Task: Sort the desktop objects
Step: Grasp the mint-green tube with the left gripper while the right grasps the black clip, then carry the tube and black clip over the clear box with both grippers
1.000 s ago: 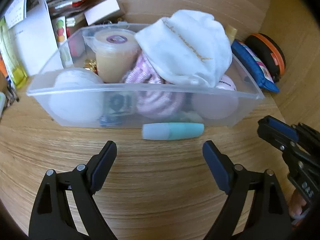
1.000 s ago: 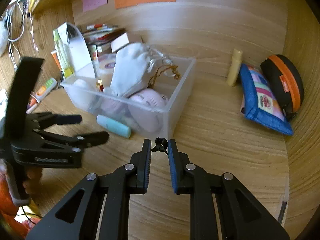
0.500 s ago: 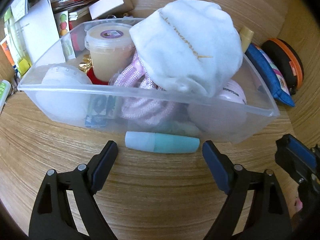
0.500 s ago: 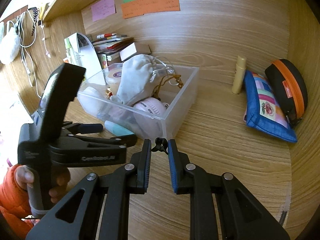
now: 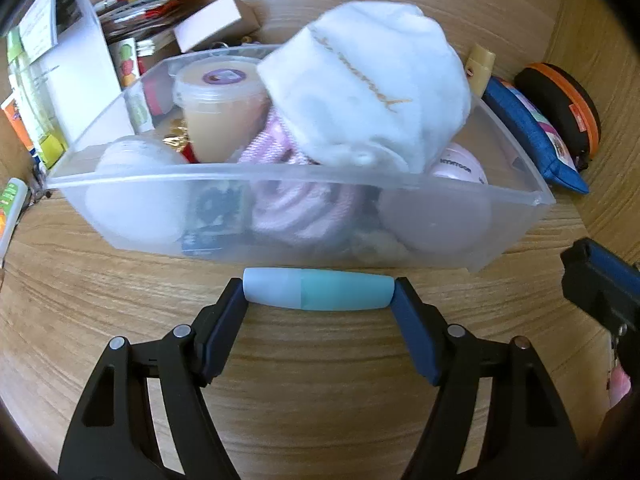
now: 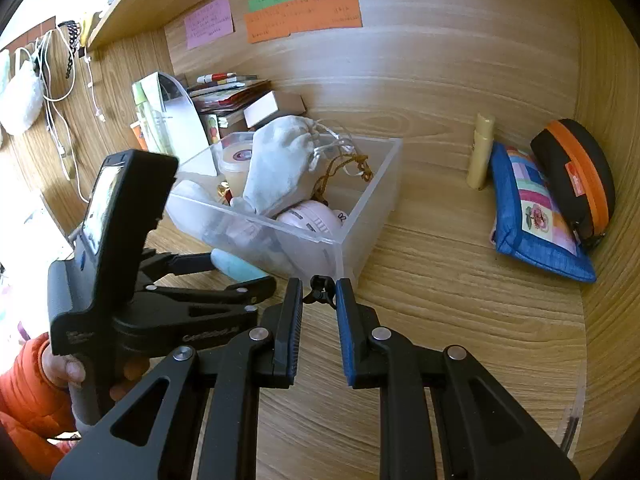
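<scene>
A pale blue and teal tube (image 5: pixel 318 291) lies on the wooden desk against the front wall of a clear plastic bin (image 5: pixel 280 184). My left gripper (image 5: pixel 319 300) has its two fingers touching the tube's two ends, gripping it lengthwise. The bin holds a white pouch (image 5: pixel 372 92), a lidded cup (image 5: pixel 220 108), pink items and white round things. In the right wrist view my right gripper (image 6: pixel 319 304) is nearly closed on a small black clip (image 6: pixel 320 285), held near the bin's corner (image 6: pixel 340 248). The tube (image 6: pixel 236 266) shows there partly hidden behind the left gripper.
A blue patchwork pouch (image 6: pixel 532 216), a black and orange case (image 6: pixel 576 180) and a yellow tube (image 6: pixel 482 152) sit at the right. Papers, a box (image 6: pixel 272 108) and a white card stand behind the bin. Sticky notes hang on the back wall.
My left gripper moved forward to the tube and closed from wide open onto its two ends. My right gripper kept the black clip and shifted slightly.
</scene>
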The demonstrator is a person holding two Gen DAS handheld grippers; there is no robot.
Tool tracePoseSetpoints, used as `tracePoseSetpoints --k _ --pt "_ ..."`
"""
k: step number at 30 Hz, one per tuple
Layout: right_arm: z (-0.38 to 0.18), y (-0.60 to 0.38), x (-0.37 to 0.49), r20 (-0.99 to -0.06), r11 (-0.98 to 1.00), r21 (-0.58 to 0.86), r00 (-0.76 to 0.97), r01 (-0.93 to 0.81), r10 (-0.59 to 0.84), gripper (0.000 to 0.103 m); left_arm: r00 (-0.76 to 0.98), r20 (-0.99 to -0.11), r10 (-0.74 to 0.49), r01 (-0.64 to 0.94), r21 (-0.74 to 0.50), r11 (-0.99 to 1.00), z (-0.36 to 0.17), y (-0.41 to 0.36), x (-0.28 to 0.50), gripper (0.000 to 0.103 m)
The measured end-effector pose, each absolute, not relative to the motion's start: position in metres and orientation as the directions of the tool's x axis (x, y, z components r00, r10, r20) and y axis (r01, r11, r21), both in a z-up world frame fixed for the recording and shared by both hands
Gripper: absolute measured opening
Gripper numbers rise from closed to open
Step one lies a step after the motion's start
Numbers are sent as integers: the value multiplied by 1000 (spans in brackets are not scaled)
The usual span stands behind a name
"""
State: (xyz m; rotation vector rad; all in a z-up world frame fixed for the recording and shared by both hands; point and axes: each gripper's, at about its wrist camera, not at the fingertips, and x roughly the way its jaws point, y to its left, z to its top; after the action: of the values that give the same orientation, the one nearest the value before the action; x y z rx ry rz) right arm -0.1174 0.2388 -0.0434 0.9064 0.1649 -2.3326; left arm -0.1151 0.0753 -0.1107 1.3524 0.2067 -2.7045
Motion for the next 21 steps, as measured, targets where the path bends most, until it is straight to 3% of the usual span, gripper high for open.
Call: tracePoseSetpoints --k 11,21 --pt "-27 225 -115 -618 -800 92 -596 593 -512 15 -692 -719 -58 145 -59 -988 -65 33 -81 73" --pt "-7 211 -122 -581 -806 79 -630 587 -516 15 -746 -665 -40 131 -89 -987 -29 20 -97 73"
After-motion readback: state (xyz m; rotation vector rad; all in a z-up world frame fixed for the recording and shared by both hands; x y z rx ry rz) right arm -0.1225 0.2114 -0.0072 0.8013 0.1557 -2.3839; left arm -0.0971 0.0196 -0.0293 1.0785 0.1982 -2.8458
